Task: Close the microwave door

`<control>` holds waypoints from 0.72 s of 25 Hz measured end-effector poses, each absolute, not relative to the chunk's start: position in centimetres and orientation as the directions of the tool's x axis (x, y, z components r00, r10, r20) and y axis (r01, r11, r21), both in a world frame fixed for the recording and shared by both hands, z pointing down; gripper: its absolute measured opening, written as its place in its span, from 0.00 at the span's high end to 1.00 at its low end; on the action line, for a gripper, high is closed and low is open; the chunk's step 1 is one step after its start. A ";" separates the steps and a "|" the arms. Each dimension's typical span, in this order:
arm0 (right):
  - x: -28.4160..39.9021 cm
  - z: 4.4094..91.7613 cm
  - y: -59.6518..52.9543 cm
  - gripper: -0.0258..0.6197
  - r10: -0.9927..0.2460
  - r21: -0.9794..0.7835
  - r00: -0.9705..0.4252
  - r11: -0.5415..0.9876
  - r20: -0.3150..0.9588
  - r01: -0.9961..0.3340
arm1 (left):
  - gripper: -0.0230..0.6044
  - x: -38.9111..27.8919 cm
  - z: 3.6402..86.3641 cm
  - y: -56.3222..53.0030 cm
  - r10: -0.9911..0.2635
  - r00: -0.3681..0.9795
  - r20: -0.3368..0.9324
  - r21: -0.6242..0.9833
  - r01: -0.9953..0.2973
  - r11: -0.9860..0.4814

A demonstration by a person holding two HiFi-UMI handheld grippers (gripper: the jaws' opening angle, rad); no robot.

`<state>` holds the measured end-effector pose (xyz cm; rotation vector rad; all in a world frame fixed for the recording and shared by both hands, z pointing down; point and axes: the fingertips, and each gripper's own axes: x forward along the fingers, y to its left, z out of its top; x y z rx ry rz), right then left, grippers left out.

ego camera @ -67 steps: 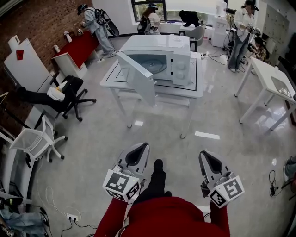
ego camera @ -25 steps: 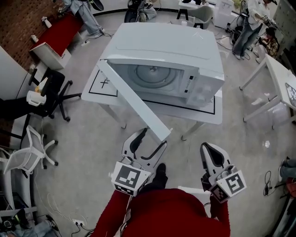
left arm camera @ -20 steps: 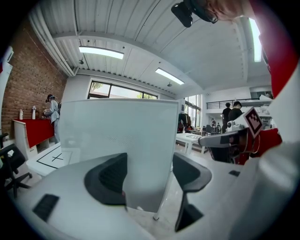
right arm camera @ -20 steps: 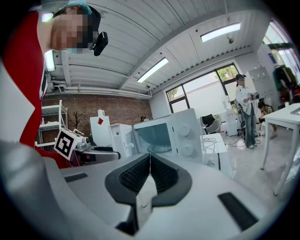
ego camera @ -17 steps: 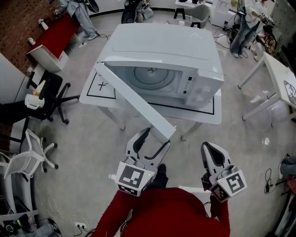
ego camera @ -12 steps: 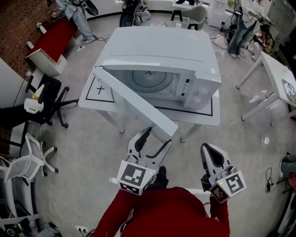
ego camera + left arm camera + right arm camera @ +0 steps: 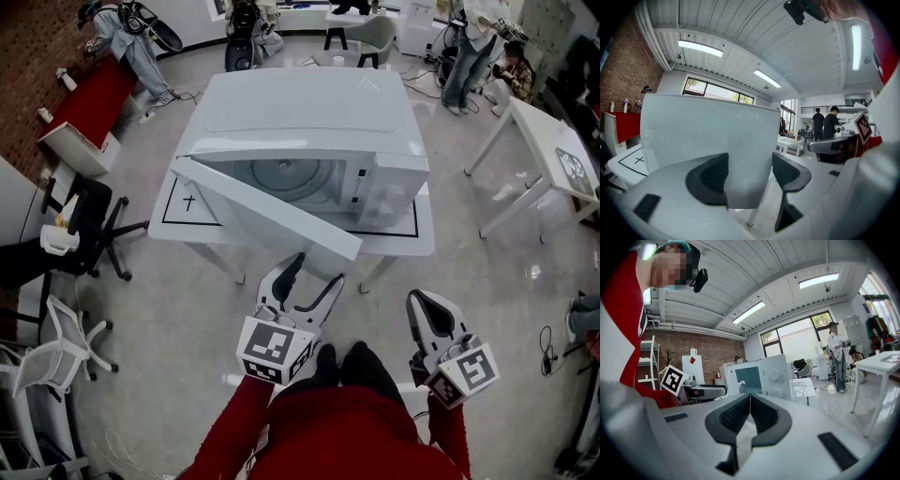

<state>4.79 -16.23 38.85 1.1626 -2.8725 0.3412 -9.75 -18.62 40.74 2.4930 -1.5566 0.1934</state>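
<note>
One boxy white microwave [image 7: 309,112] on one white counter [image 7: 417,236], flat white door [image 7: 272,211] ajar toward 7 o'clock. Left hand-held gripper [image 7: 317,270] released near door edge; right hand-held gripper [image 7: 416,298] clenched, empty.

The person wears a red top [image 7: 342,433] with long red sleeves [image 7: 225,439], and dark trousers and shoes [image 7: 354,361] show below it. The left gripper [image 7: 317,270] and right gripper [image 7: 419,302] have smooth light-grey shells. Each carries a white cube [image 7: 272,349] printed with black square markers. Their fingers [image 7: 765,414] are lined with ribbed black pads. A small black camera [image 7: 699,280] sits at the head, under what may be a teal cap.
</note>
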 end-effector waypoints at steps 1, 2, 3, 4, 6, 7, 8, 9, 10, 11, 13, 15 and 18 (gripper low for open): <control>5.0 38.8 -16.4 0.94 -0.689 -0.188 -0.717 0.695 0.105 -0.694 | 0.49 -9.7 40.7 -19.0 -0.874 0.439 0.209 0.094 -0.899 -0.429; 5.2 38.8 -16.5 0.94 -0.693 -0.185 -0.712 0.689 0.112 -0.700 | 0.49 -9.6 40.7 -19.3 -0.874 0.440 0.207 0.091 -0.898 -0.431; 5.5 39.0 -16.6 0.94 -0.697 -0.186 -0.706 0.682 0.126 -0.707 | 0.49 -9.5 40.7 -19.6 -0.873 0.442 0.204 0.089 -0.897 -0.433; 5.8 39.3 -16.7 0.94 -0.700 -0.189 -0.699 0.674 0.143 -0.714 | 0.49 -9.3 40.7 -19.9 -0.873 0.443 0.202 0.089 -0.896 -0.434; 5.9 39.4 -17.1 0.94 -0.706 -0.189 -0.693 0.668 0.146 -0.720 | 0.49 -9.2 40.7 -20.6 -0.874 0.445 0.197 0.090 -0.896 -0.436; 5.8 39.2 -17.4 0.94 -0.707 -0.190 -0.694 0.669 0.135 -0.718 | 0.49 -9.2 40.7 -20.9 -0.873 0.445 0.197 0.089 -0.895 -0.437; 5.6 39.0 -17.7 0.94 -0.705 -0.198 -0.698 0.671 0.126 -0.714 | 0.49 -9.2 40.7 -21.2 -0.873 0.446 0.199 0.085 -0.895 -0.438; 5.4 38.9 -18.0 0.94 -0.703 -0.209 -0.701 0.673 0.118 -0.710 | 0.49 -9.1 40.7 -21.6 -0.871 0.447 0.202 0.081 -0.894 -0.440; 5.3 38.8 -18.3 0.94 -0.702 -0.214 -0.702 0.673 0.116 -0.708 | 0.49 -9.0 40.7 -21.9 -0.870 0.448 0.205 0.079 -0.894 -0.441; 5.3 38.9 -18.6 0.94 -0.703 -0.213 -0.702 0.672 0.118 -0.709 | 0.49 -8.9 40.7 -22.3 -0.870 0.448 0.205 0.080 -0.894 -0.442; 5.3 39.2 -19.1 0.94 -0.703 -0.206 -0.699 0.671 0.127 -0.712 | 0.49 -8.8 40.6 -22.9 -0.872 0.446 0.202 0.088 -0.895 -0.438; 5.2 39.3 -19.6 0.94 -0.703 -0.196 -0.700 0.674 0.127 -0.712 | 0.49 -8.8 40.5 -23.6 -0.875 0.443 0.196 0.088 -0.897 -0.434; 4.8 39.2 -20.1 0.94 -0.698 -0.190 -0.707 0.683 0.115 -0.705 | 0.49 -9.0 40.6 -24.5 -0.879 0.437 0.191 0.086 -0.900 -0.428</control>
